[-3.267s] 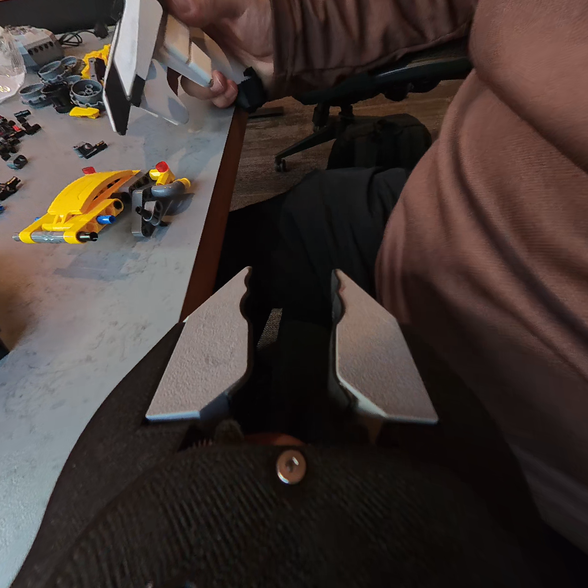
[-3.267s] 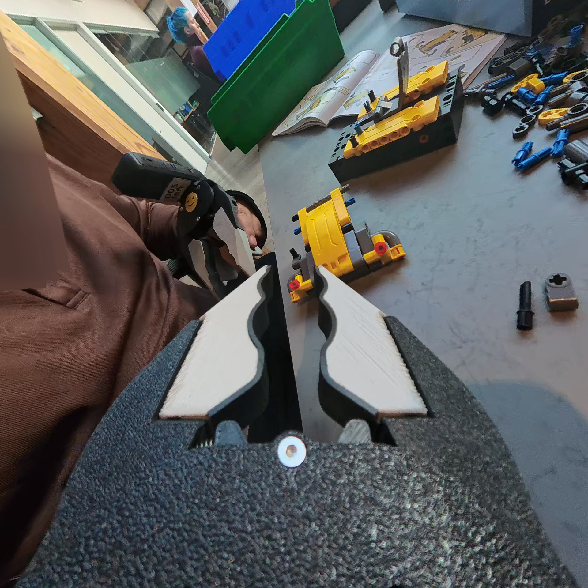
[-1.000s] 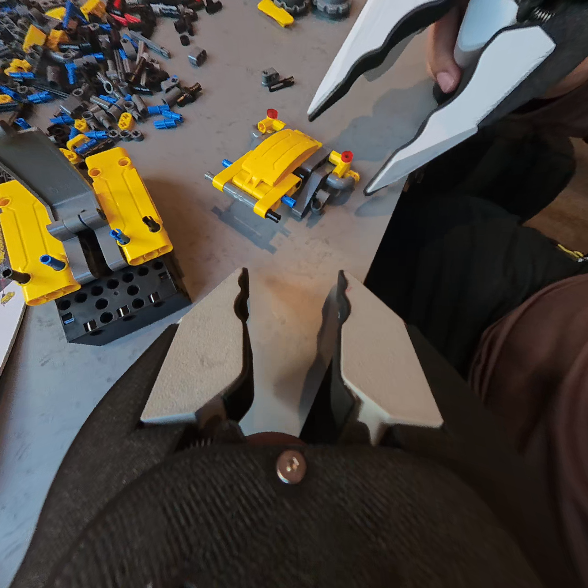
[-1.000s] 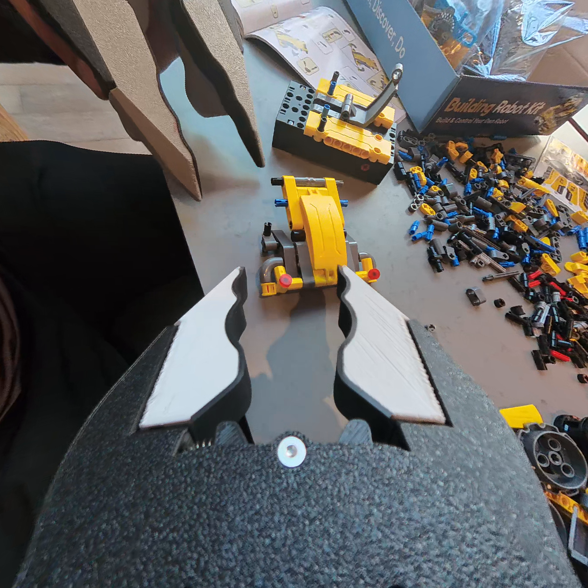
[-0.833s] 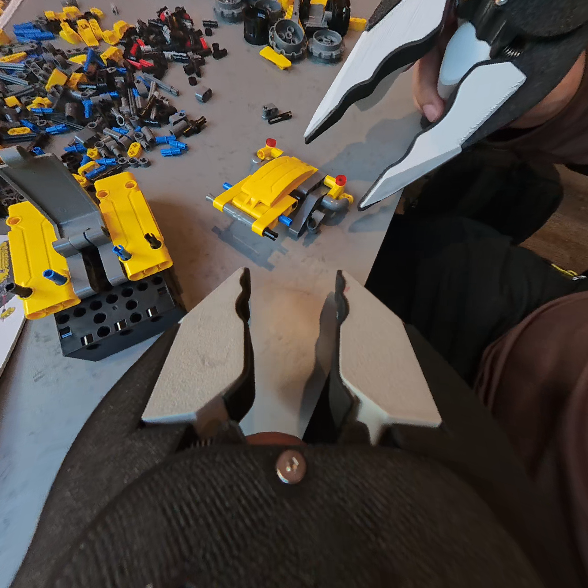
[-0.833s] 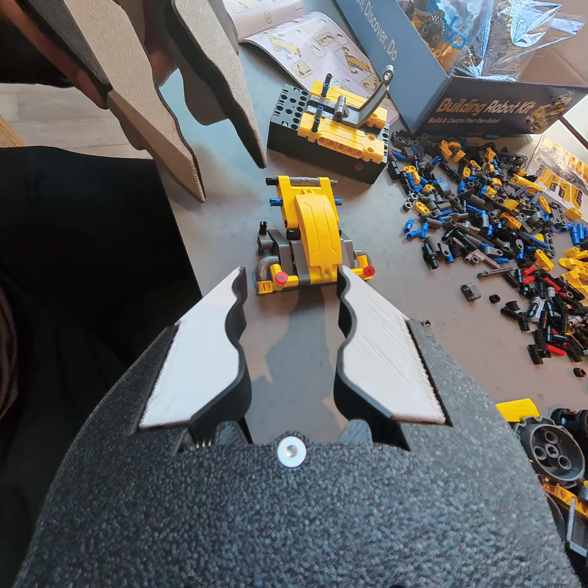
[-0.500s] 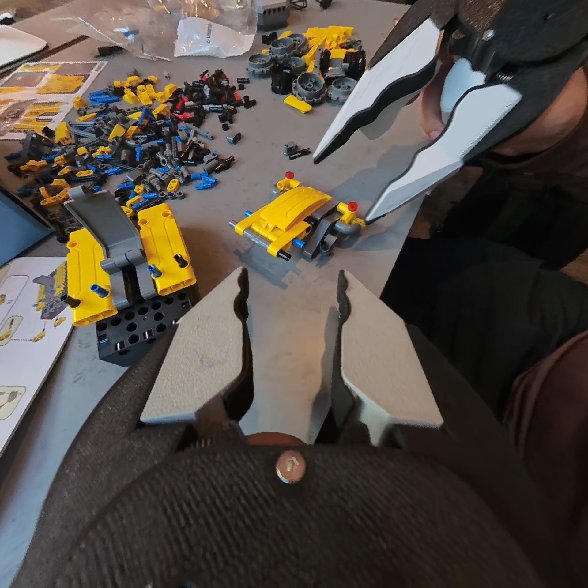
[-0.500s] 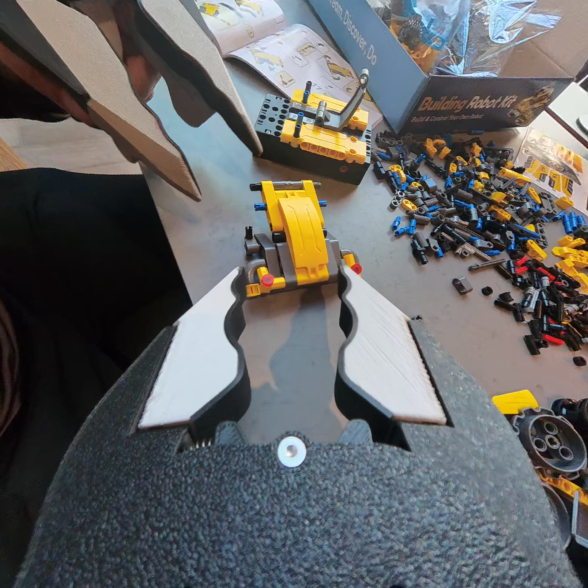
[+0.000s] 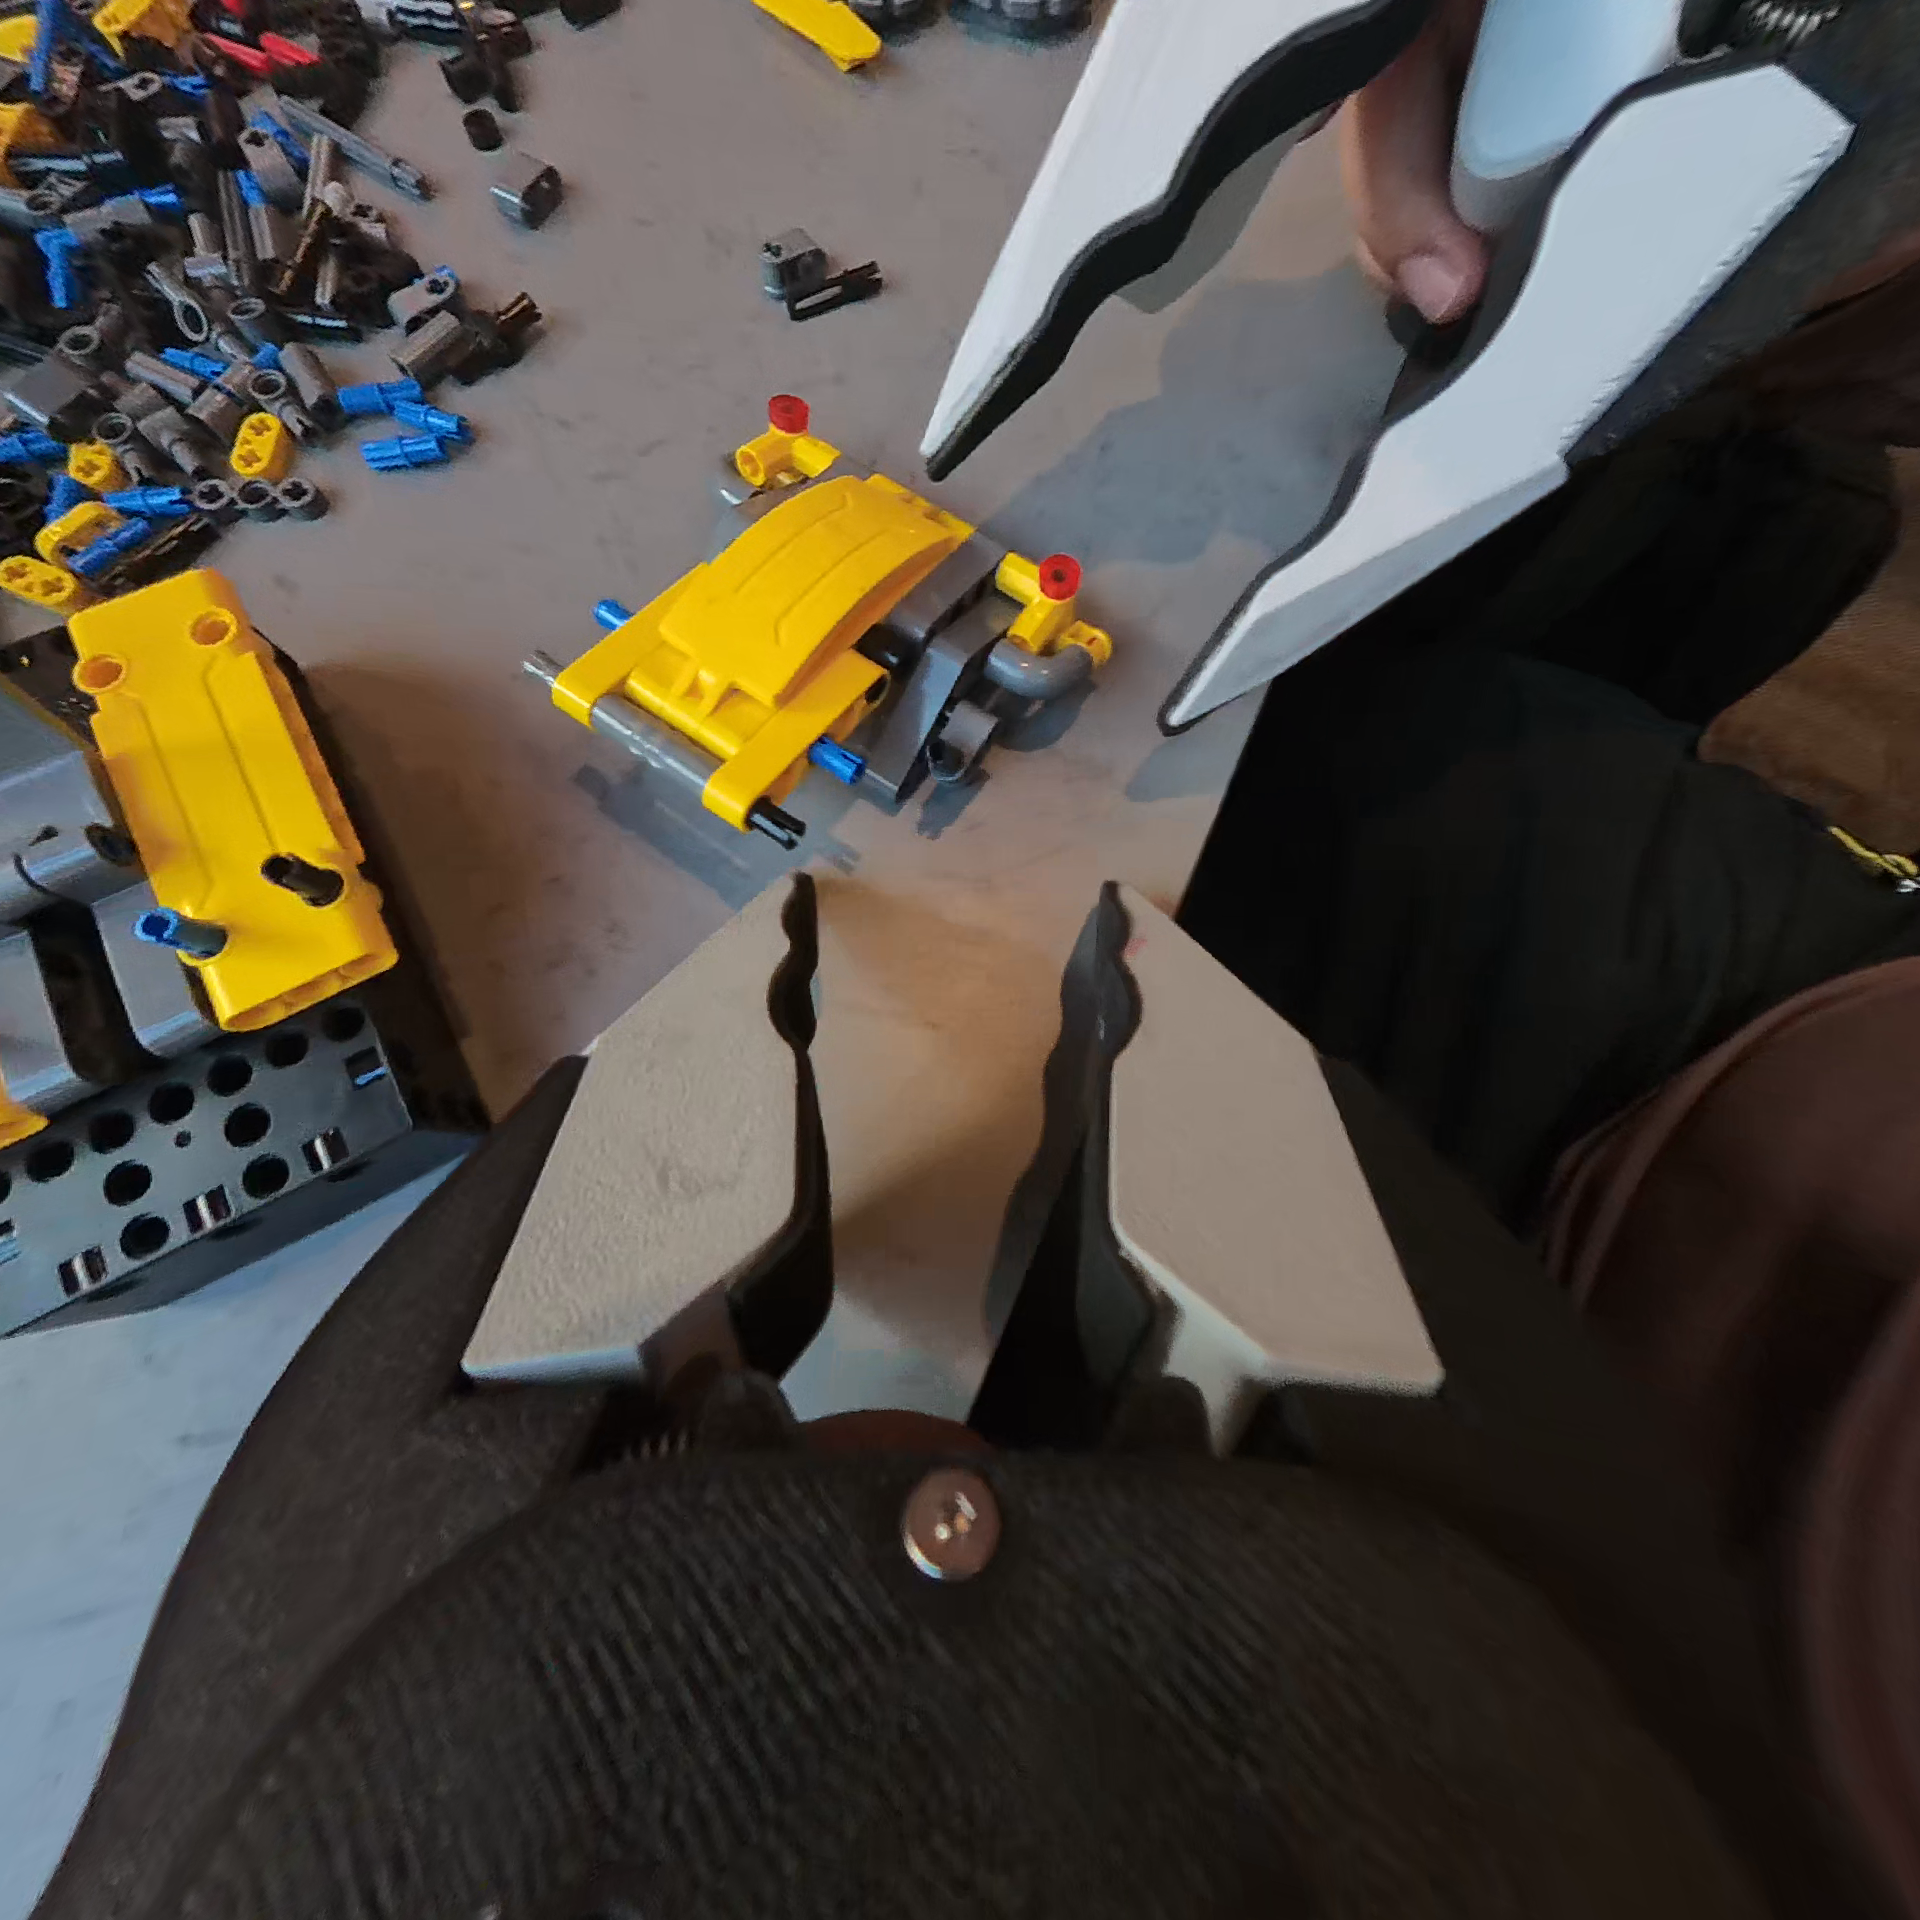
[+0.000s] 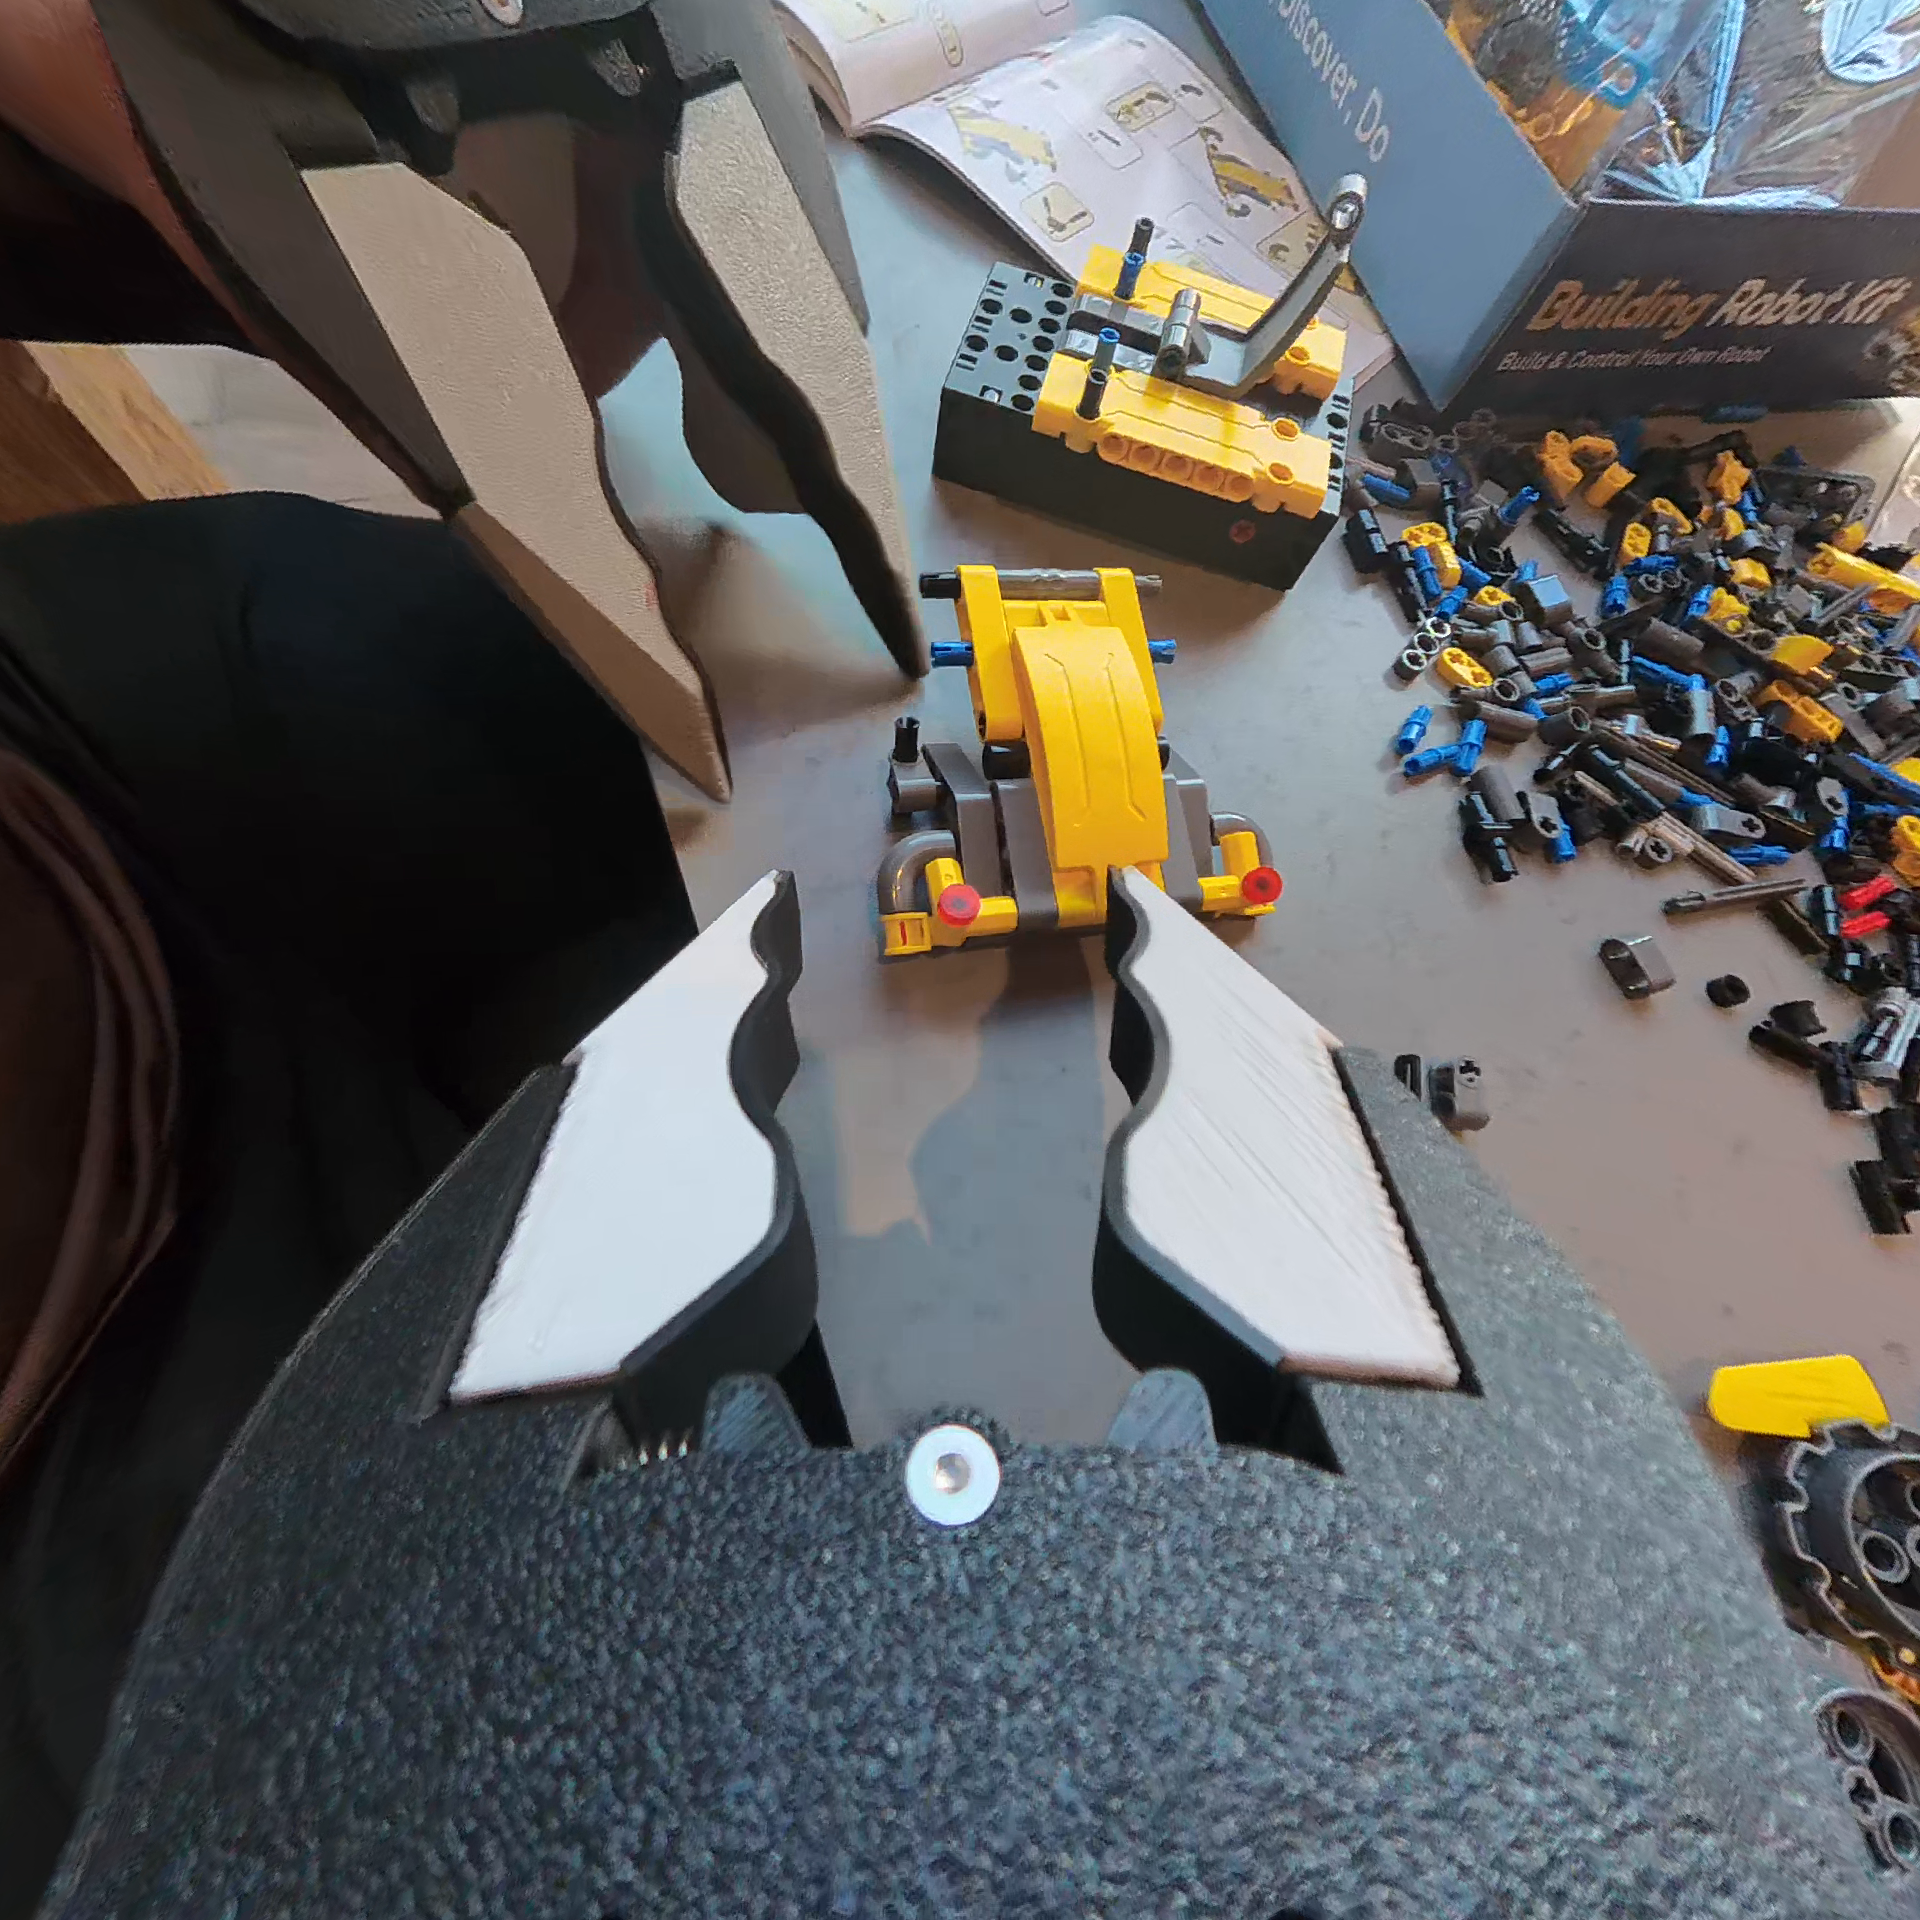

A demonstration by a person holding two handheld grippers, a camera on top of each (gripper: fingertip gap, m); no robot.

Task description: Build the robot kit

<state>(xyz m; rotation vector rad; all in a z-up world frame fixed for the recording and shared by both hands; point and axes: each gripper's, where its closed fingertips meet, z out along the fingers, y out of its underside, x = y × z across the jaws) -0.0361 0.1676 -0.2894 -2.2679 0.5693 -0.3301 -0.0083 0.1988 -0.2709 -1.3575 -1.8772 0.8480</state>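
Both empty, wide-open grippers, left gripper (image 9: 951, 899) and right gripper (image 10: 951, 888), are hovering beside the yellow brick vehicle (image 10: 1075, 774), at twelve o'clock from each.

black wheel (image 10: 1860, 1538) cut by rt edge, box (image 10: 1558, 208) cropped at top

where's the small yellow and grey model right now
The small yellow and grey model lies on the grey table near its edge, just ahead of the open right claw, with the black and yellow block assembly beyond it.
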